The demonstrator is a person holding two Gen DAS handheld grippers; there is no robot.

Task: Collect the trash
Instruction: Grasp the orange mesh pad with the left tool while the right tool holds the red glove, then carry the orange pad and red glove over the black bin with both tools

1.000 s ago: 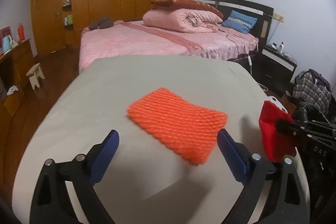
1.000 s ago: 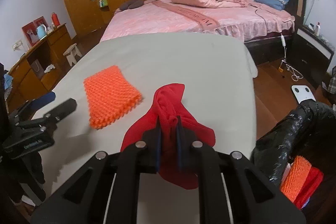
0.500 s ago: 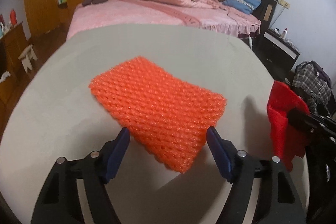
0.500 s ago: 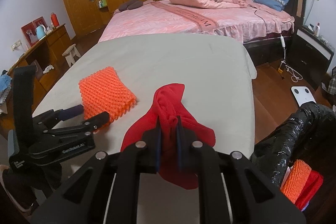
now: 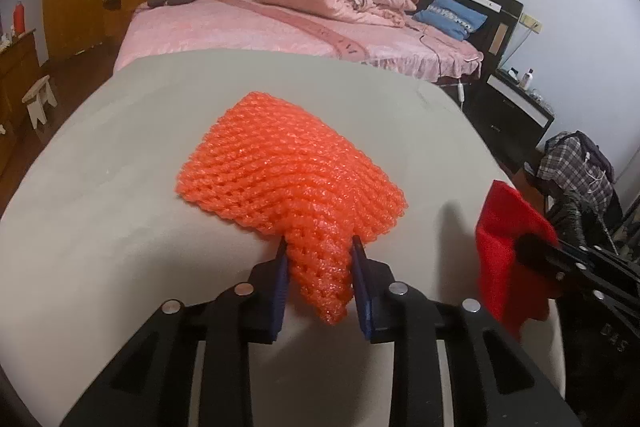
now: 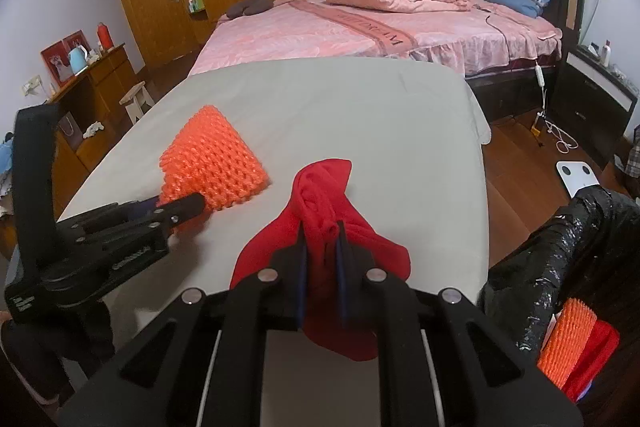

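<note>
An orange foam net (image 5: pixel 288 171) lies on the grey-covered table (image 5: pixel 112 195). My left gripper (image 5: pixel 319 255) has its jaws closing on the net's near corner, and the blue pads squeeze the foam between them. In the right wrist view the same net (image 6: pixel 216 163) sits left of centre, with the left gripper (image 6: pixel 192 207) at its near edge. My right gripper (image 6: pixel 322 231) is shut on a crumpled red cloth (image 6: pixel 320 191) held just above the table. That red cloth (image 5: pixel 504 227) shows at the right of the left wrist view.
A black trash bag (image 6: pixel 560 247) stands open off the table's right edge, with another orange net (image 6: pixel 568 339) and red material inside. Beyond the table are a pink bed (image 6: pixel 360 31), a dark nightstand (image 6: pixel 592 107), a white scale (image 6: pixel 576 175) and a small stool (image 6: pixel 136 99).
The left gripper moved forward and down onto the orange net, and its jaws went from wide apart to pinching the net's near corner, bunching it. The right gripper and red cloth stayed put.
</note>
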